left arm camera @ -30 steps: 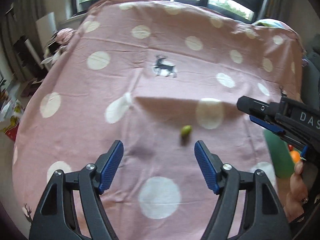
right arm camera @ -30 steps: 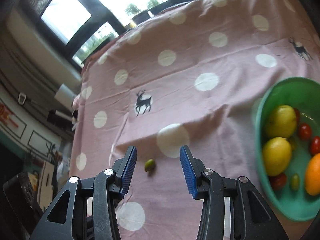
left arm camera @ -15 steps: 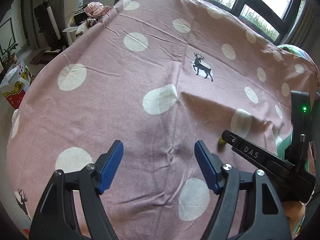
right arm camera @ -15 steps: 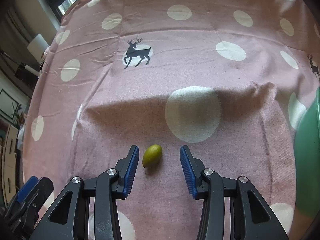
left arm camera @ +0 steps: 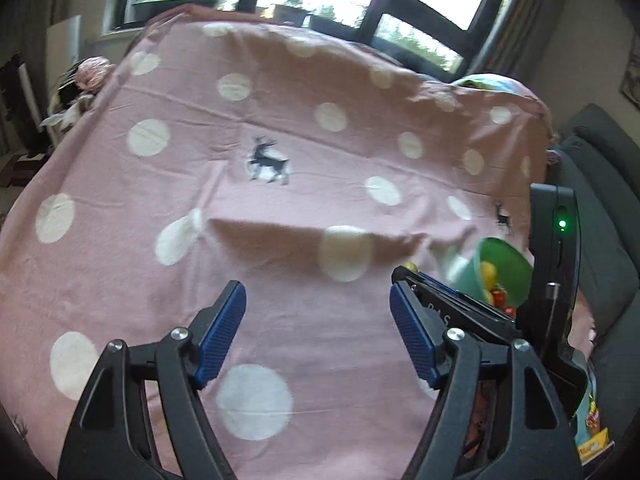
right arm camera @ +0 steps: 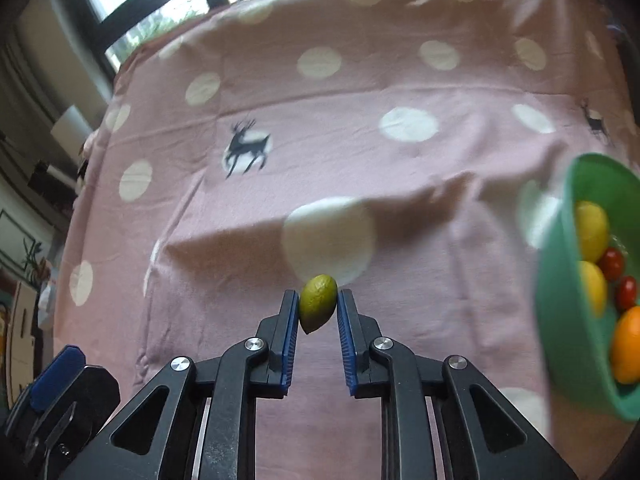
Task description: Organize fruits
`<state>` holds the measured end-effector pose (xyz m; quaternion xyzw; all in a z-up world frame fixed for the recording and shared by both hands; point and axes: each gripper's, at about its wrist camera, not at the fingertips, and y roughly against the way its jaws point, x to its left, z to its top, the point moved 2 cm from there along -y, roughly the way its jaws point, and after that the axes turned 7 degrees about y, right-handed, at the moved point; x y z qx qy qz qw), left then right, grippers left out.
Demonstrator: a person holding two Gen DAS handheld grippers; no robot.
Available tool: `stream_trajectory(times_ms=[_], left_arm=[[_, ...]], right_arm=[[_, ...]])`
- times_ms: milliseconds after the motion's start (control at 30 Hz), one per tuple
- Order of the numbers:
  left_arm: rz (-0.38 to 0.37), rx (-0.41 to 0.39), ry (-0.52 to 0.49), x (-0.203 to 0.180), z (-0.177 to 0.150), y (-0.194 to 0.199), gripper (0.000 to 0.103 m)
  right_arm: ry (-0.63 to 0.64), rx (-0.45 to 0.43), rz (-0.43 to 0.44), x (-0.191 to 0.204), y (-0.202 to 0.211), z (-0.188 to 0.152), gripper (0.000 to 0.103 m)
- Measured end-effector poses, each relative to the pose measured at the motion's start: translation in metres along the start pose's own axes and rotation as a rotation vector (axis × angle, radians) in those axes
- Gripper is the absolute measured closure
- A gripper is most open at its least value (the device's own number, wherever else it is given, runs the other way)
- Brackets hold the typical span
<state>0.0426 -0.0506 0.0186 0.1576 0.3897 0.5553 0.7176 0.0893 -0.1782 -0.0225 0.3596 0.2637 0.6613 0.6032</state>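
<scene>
In the right wrist view a small green olive-shaped fruit [right arm camera: 317, 302] is pinched between the blue pads of my right gripper [right arm camera: 318, 300], which is shut on it above the pink dotted cloth [right arm camera: 360, 152]. A green bowl [right arm camera: 560, 320] at the right edge holds yellow lemons [right arm camera: 591, 230], red cherry tomatoes [right arm camera: 612, 264] and an orange [right arm camera: 626, 354]. In the left wrist view my left gripper [left arm camera: 318, 308] stands open over bare cloth with nothing between its pads. The right gripper's body crosses behind its right finger, and the bowl [left arm camera: 510, 266] shows beyond it.
The cloth-covered table [left arm camera: 280, 100] runs back to dark-framed windows. A grey sofa [left arm camera: 600, 208] sits at the right in the left wrist view. Shelves and clutter line the left side. A fold in the cloth [right arm camera: 320, 216] crosses the middle.
My right gripper has closed on the small green fruit, which lay free between its open pads before. The left gripper swung so the bowl came into its view.
</scene>
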Motion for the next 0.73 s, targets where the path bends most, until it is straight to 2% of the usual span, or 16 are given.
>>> stream_trajectory(times_ms=[33, 133, 200, 267, 367, 433, 500, 533, 600, 667, 733], left_arm=[[-0.020, 0.000, -0.038, -0.016, 0.001, 0.000, 0.028], [-0.015, -0.029, -0.138, -0.063, -0.001, -0.004, 0.026], [-0.042, -0.034, -0.199, -0.092, -0.004, -0.011, 0.022], [-0.063, -0.022, -0.257, -0.117, -0.009, -0.023, 0.019], [-0.036, -0.007, -0.307, -0.143, -0.016, -0.042, 0.019], [-0.058, 0.018, -0.323, -0.153, -0.021, -0.052, 0.019], [-0.084, 0.032, -0.333, -0.161, -0.025, -0.057, 0.019], [-0.093, 0.033, -0.340, -0.163, -0.026, -0.058, 0.019], [-0.109, 0.036, -0.346, -0.167, -0.029, -0.060, 0.018], [-0.130, 0.049, -0.346, -0.170, -0.031, -0.061, 0.018], [-0.135, 0.061, -0.344, -0.170, -0.033, -0.062, 0.017]], right_arm=[[-0.034, -0.047, -0.018, -0.017, 0.019, 0.000, 0.083], [-0.171, -0.146, 0.009, -0.072, 0.060, -0.002, 0.083], [-0.229, -0.189, -0.042, -0.103, 0.078, -0.006, 0.083], [-0.267, -0.205, -0.159, -0.126, 0.090, -0.009, 0.083], [-0.344, -0.196, -0.182, -0.156, 0.092, -0.018, 0.083], [-0.391, -0.175, -0.232, -0.173, 0.095, -0.026, 0.082], [-0.431, -0.184, -0.230, -0.188, 0.098, -0.030, 0.081], [-0.450, -0.187, -0.206, -0.194, 0.098, -0.031, 0.077], [-0.485, -0.182, -0.183, -0.204, 0.101, -0.037, 0.047], [-0.499, -0.190, -0.204, -0.208, 0.103, -0.040, 0.036], [-0.508, -0.189, -0.200, -0.209, 0.105, -0.042, 0.034]])
